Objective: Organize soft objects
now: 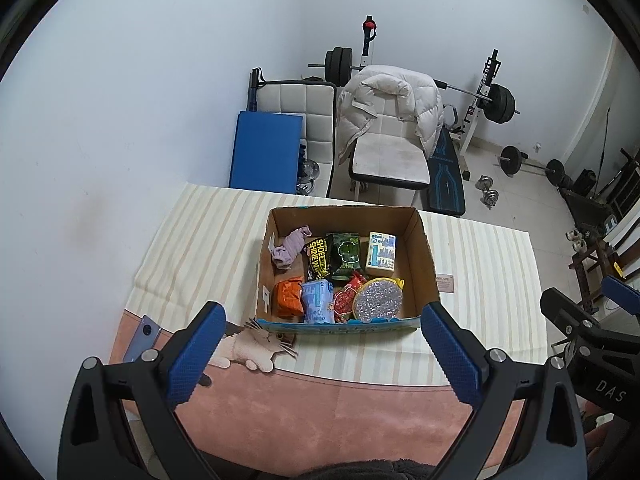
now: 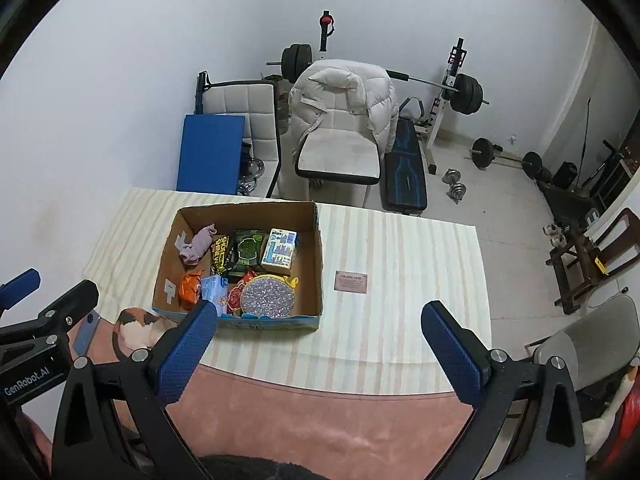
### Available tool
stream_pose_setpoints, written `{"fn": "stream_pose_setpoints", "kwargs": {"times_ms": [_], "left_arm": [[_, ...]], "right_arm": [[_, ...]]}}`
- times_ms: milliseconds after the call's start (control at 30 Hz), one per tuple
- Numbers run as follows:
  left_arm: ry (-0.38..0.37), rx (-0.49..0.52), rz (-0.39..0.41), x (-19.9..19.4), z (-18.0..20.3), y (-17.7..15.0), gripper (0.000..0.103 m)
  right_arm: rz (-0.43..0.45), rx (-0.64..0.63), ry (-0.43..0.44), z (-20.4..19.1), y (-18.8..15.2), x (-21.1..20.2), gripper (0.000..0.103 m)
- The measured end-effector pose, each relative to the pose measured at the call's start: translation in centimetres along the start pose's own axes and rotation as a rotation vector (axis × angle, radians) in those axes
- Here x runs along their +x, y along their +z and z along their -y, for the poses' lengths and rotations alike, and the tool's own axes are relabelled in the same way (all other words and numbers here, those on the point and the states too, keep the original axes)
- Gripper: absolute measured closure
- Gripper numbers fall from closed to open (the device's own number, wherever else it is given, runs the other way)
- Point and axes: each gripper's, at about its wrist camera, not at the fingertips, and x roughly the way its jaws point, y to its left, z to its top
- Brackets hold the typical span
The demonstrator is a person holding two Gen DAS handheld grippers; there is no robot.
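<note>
You've got both the left gripper [image 1: 320,344] and right gripper [image 2: 318,344] spread wide and empty, hovering back from the cardboard box [image 1: 425,256], probably so you can see all the soft stuff packed inside.

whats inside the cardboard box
The open cardboard box holds a lilac cloth, black, green, orange, blue and red packets, a small white carton and a round glittery silver pouch. Anything beneath them is covered.

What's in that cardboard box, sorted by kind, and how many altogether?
Cloth items: 1, lilac cloth
Soft packets: 5, black, green, orange, blue, red
Cartons: 1, carton
Glittery round pads: 1, pad
Total: 8
</note>
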Motion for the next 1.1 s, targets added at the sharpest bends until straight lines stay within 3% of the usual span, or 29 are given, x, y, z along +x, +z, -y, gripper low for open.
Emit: {"fn": "stream_pose_setpoints", "kwargs": {"times_ms": [1100], "left_arm": [[-0.012, -0.002, -0.013, 0.66, -0.18, -0.07, 0.003]], "right_arm": [[0.004, -0.003, -0.007, 0.33, 0.12, -0.49, 0.000]]}}
